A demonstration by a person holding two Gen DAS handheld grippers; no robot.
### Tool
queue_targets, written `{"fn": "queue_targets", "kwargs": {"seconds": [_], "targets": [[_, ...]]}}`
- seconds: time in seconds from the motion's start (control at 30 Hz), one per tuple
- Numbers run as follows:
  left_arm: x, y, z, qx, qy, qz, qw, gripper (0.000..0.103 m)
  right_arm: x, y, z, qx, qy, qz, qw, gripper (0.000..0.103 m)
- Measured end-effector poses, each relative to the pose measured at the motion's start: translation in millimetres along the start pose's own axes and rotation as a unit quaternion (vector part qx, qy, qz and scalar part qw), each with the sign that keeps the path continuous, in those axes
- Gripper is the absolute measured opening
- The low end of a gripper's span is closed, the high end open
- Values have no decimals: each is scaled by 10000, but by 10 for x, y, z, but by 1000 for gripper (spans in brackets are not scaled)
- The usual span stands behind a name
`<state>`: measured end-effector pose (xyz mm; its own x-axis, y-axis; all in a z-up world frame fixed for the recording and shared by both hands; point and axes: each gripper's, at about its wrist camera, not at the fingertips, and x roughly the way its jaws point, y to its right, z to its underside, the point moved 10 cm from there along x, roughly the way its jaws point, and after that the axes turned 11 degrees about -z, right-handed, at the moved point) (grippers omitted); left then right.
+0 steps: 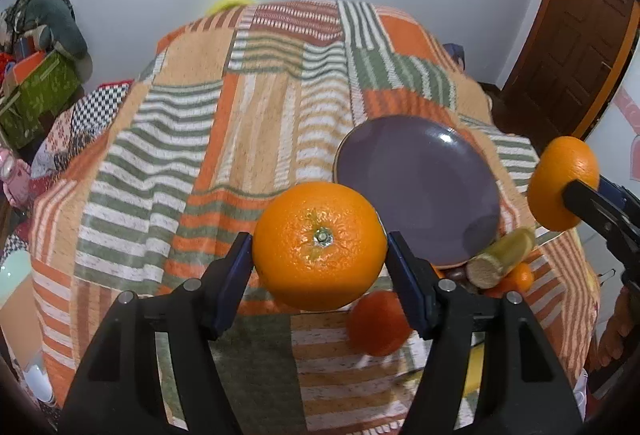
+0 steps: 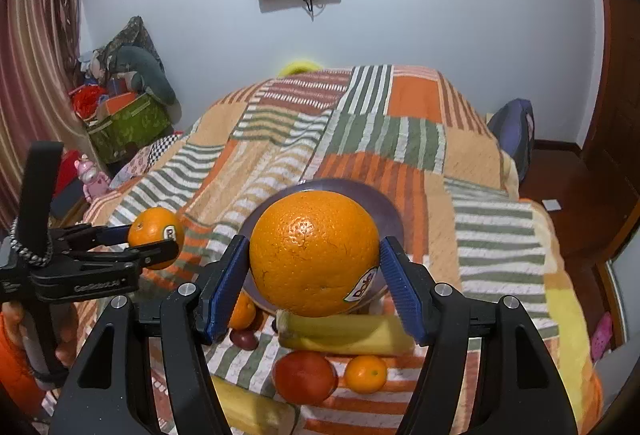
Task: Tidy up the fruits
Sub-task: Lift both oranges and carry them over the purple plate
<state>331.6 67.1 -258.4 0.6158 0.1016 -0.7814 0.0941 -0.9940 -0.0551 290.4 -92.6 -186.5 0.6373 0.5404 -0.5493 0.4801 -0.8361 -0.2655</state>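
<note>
My left gripper (image 1: 320,249) is shut on a large orange (image 1: 320,243), stem end facing the camera, held above the striped blanket. In the right wrist view that left gripper (image 2: 160,241) appears at the left with its orange (image 2: 154,231). My right gripper (image 2: 314,259) is shut on another large orange (image 2: 312,251) with a sticker, raised over the near edge of a purple plate (image 2: 386,205). The left wrist view shows the right gripper (image 1: 580,195) and its orange (image 1: 560,179) at the far right, beside the bare plate (image 1: 420,175).
Below the grippers lie bananas (image 2: 344,335), a red fruit (image 2: 304,377), small oranges (image 2: 366,374) and a dark plum (image 2: 244,339) on the striped blanket (image 2: 280,155). A green box (image 2: 128,127) stands far left. A wooden door (image 1: 580,35) is at the right.
</note>
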Motion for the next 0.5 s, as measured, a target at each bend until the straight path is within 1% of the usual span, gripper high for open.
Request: {"fn": "queue_targets", "kwargs": {"seconds": [0.3,0.5], "targets": [[-404,153,-312,114,471,2,9988,66,-119,49,-310,-259,264,119,9992,63],[-548,242,-572,175,735,-55,9971,66,-128,94,-483,-367,372,110,9986,63]]}}
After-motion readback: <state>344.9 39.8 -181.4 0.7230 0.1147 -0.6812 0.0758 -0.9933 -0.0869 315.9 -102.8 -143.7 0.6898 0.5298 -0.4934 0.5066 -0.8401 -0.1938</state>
